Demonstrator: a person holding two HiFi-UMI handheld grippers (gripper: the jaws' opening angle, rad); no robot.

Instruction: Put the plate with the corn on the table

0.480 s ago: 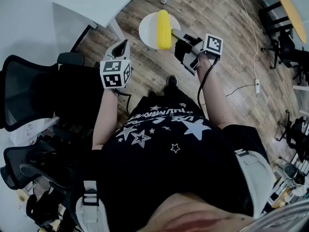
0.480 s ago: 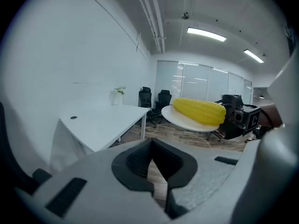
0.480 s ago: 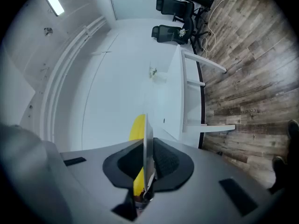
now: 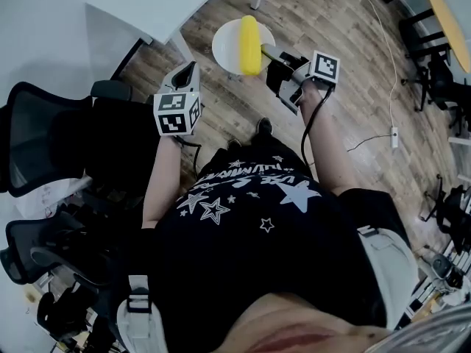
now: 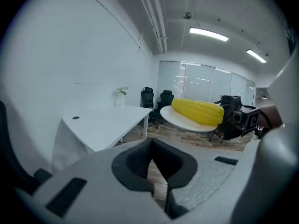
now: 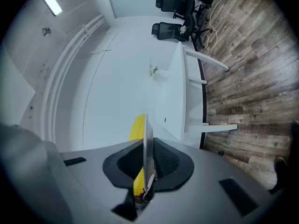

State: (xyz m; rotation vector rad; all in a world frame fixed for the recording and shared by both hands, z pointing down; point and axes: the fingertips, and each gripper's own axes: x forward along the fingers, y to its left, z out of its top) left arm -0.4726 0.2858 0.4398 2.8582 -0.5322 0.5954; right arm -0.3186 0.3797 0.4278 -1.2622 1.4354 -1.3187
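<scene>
A white plate (image 4: 227,48) with a yellow corn cob (image 4: 251,44) on it hangs in the air over the wood floor. My right gripper (image 4: 274,56) is shut on the plate's right rim. In the right gripper view the plate (image 6: 147,139) shows edge-on, clamped by the right gripper (image 6: 147,168), with the corn (image 6: 137,129) behind it. My left gripper (image 4: 185,72) is held to the left of the plate, apart from it. Its jaws (image 5: 154,164) are shut with nothing in them. From there the plate (image 5: 184,121) and corn (image 5: 198,112) float to the right of the white table (image 5: 105,120).
The white table (image 4: 147,6) stands at the upper left, just left of the plate. Black office chairs (image 4: 44,145) crowd the left side. A cable with a power strip (image 4: 392,132) lies on the floor at right, and a yellow round tabletop (image 4: 445,13) is at the far right.
</scene>
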